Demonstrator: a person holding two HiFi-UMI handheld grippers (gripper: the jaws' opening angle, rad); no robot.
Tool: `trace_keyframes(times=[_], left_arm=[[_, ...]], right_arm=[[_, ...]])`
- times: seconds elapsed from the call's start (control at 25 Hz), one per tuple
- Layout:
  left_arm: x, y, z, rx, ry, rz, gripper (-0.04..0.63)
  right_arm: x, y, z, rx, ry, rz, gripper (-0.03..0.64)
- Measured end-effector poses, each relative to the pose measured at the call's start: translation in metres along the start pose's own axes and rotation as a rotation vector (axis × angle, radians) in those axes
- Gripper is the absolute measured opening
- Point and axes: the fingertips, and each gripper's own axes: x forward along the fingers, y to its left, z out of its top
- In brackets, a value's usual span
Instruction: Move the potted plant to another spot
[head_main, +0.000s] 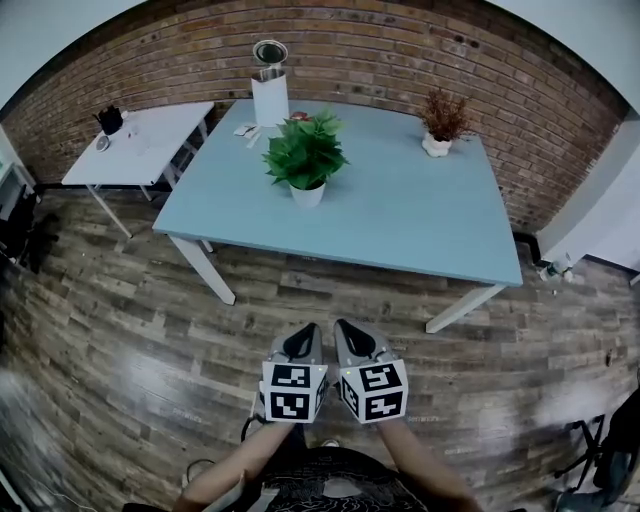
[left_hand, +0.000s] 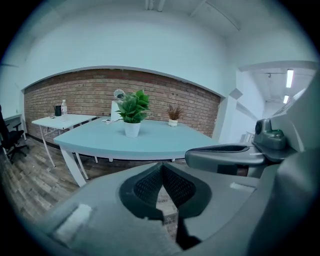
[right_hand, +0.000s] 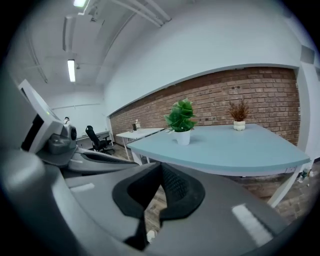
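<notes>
A green leafy plant in a white pot stands on the light blue table, left of its middle. The same plant shows far ahead in the left gripper view and again in the right gripper view. My left gripper and right gripper hang side by side over the wooden floor, well short of the table's near edge. Both are shut with nothing between the pads. In each gripper view the tips meet: the left gripper and the right gripper.
A small dried plant in a white pot stands at the table's far right. A white cylinder with a round mirror-like top is at the far edge. A white side table stands left. A brick wall runs behind. A black chair is at the left.
</notes>
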Motion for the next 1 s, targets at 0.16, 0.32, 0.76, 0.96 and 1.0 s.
trace_keyframes(times=[0.16, 0.32, 0.76, 0.96, 1.0], left_arm=[[0.022, 0.024, 0.020, 0.022, -0.006, -0.012, -0.001], [0.038, 0.047, 0.036, 0.016, 0.005, -0.028, -0.001], [0.084, 0.109, 0.079, 0.031, 0.026, -0.075, -0.002], [0.102, 0.130, 0.097, 0.038, 0.024, -0.104, -0.002], [0.105, 0.134, 0.099, 0.040, 0.025, -0.110, -0.002]], right_arm=[[0.031, -0.007, 0.015, 0.007, 0.000, -0.018, 0.005], [0.058, -0.007, 0.033, 0.005, 0.008, -0.030, 0.005], [0.136, -0.011, 0.071, 0.024, 0.027, -0.076, 0.005], [0.166, -0.012, 0.081, 0.033, 0.037, -0.099, 0.005], [0.172, -0.012, 0.082, 0.036, 0.039, -0.104, 0.005]])
